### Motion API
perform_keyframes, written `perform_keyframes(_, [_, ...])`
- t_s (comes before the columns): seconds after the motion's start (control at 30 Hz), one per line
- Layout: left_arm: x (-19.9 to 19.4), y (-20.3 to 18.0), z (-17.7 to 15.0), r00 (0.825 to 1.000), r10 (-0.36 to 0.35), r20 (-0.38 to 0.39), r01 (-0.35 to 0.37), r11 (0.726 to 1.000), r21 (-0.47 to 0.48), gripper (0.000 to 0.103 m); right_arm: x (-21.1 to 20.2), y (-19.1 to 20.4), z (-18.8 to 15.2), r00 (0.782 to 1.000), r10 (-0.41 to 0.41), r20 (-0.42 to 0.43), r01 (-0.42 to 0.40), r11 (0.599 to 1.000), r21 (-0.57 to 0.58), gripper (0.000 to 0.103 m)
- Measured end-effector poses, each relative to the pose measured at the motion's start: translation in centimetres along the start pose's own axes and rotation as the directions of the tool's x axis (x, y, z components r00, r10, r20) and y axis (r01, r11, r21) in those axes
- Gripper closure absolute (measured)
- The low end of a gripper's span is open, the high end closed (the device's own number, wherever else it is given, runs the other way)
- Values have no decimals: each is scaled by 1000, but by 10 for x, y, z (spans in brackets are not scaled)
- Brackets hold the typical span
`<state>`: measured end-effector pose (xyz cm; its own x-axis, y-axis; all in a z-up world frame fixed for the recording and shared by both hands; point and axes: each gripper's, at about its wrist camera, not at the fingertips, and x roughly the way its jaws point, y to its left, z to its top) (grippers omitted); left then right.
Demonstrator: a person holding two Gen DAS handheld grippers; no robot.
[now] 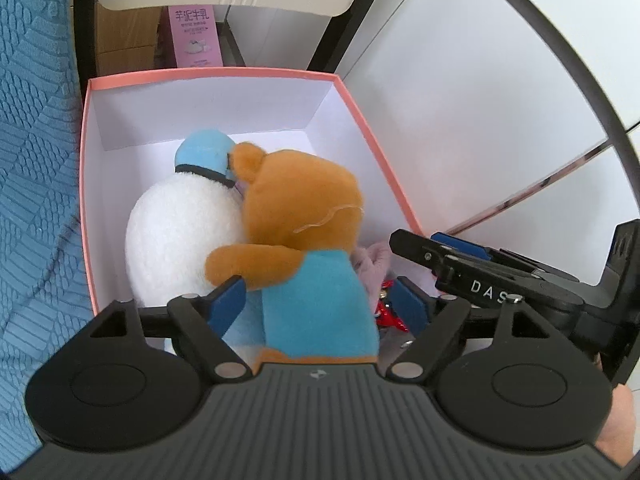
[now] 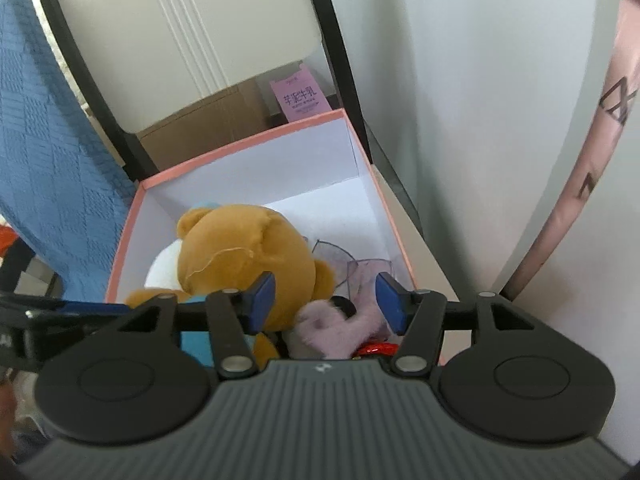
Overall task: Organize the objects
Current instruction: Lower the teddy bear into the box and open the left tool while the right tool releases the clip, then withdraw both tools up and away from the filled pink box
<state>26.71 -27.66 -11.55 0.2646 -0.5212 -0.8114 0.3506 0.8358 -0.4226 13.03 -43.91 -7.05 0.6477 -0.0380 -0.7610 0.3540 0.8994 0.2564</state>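
A pink-rimmed box [image 1: 224, 76] with white inner walls holds soft toys. A brown bear in a blue shirt [image 1: 296, 216] leans on a white plush with a light blue cap [image 1: 180, 232]. A pale pink plush [image 1: 370, 264] and something shiny red [image 1: 390, 314] lie beside them. My left gripper [image 1: 320, 304] is open, its blue pads on either side of the bear's body without clearly pressing it. My right gripper [image 2: 326, 300] is open above the pink plush [image 2: 336, 328], next to the bear [image 2: 240, 256]. The box rim also shows in the right wrist view [image 2: 248, 144].
A blue knitted cloth [image 1: 36, 160] hangs at the left of the box. A white chair with black frame [image 2: 180, 32] stands behind, with a cardboard box [image 2: 200, 128] and a pink carton [image 1: 196, 36] beneath. A white surface [image 1: 460, 112] lies to the right.
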Motion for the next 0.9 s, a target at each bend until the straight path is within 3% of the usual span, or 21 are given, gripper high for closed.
perform_keyframes(0.23, [-49, -9, -4, 996, 27, 83, -29, 999, 25, 9, -44, 14, 12, 997, -2, 73, 4, 1000, -24, 45])
perform_keyframes(0.47, [-117, -19, -21, 984, 7, 177, -19, 998, 63, 5, -127, 45, 14, 982, 53, 179, -41, 997, -71, 44])
perform_keyframes(0.67, [-173, -22, -50, 967, -2, 254, -16, 997, 70, 2, -176, 72, -2, 971, 91, 221, -64, 990, -127, 45])
perform_keyframes(0.9, [-219, -19, -93, 950, -25, 312, 5, 998, 65, 2, -202, 87, -35, 970, 135, 203, -110, 985, -129, 45])
